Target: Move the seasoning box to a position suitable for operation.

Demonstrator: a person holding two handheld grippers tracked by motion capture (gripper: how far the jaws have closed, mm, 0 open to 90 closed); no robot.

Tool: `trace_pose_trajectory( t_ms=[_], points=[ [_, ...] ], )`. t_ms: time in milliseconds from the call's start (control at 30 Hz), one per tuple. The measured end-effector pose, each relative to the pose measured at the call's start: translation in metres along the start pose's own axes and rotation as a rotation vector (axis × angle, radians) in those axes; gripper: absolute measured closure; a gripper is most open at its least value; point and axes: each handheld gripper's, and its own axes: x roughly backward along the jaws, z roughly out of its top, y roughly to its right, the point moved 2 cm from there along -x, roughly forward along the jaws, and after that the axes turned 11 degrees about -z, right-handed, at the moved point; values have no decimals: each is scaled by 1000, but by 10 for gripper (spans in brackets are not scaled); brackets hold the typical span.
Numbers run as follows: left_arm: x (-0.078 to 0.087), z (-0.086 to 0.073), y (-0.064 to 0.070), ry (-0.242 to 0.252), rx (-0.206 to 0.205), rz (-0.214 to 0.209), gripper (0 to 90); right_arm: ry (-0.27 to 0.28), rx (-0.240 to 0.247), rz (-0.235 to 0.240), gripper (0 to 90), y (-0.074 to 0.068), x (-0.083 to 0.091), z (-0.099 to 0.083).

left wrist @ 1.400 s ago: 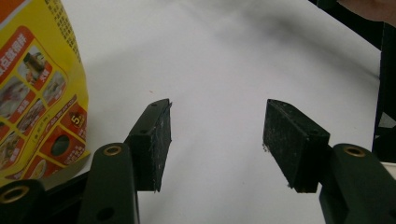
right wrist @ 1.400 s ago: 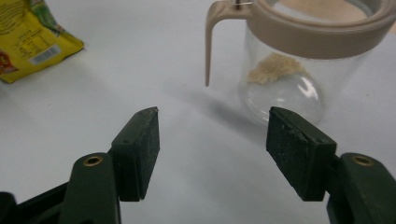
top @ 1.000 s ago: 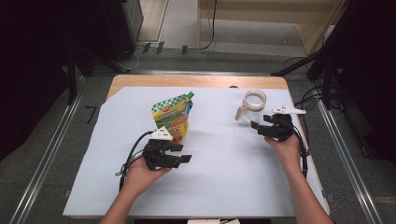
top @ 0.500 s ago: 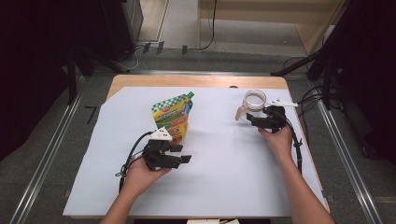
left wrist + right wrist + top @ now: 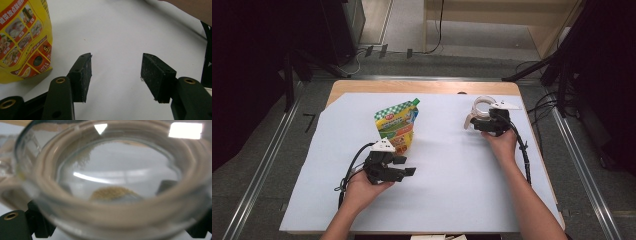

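High view, starting closest: the left gripper sits low on the white sheet, jaws spread wide with nothing between them. Its own view confirms it, both pads apart over bare sheet. Just past it stands the pouch, a yellow and green stand-up bag with a green cap at the top corner, upright and near the middle of the table.

Further back on the right, the right gripper is up against the jar, a small clear glass one with a pale rim and what looks like a hinged lid hanging off one side. Right gripper view is basically all jar: thick rounded glass, the beige ring, a bit of tan powder or grain at the bottom. The jaws sit either side of the body, but I honestly can't tell whether they've pinched it or are only framing it, so I'm not calling that one.

Handling-wise, my guess: the jar is rigid, smooth and breakable, a bit heavy for its size, and the curved glass will want to slip out of flat pads. I'd grab across the body just under the rim, not the lid or the clasp, and squeeze gently. The pouch is the opposite, soft and squishy, best taken near the stiffer top seam.
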Motion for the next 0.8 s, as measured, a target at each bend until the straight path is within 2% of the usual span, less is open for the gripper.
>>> trace_pose_trajectory(
  t_ms=[200,300,400,800],
  points=[
    [0,-2,0,0,11,5,427,3,21,0,111,0,-1,1],
    [1,-2,1,4,-4,12,431,5,14,-2,116,1,1,2],
    [1,-2,1,1,-4,12,431,2,46,-8,118,0,3,2],
    [-4,1,0,-5,-11,-4,431,18,63,54,120,-11,24,7]
  ],
)
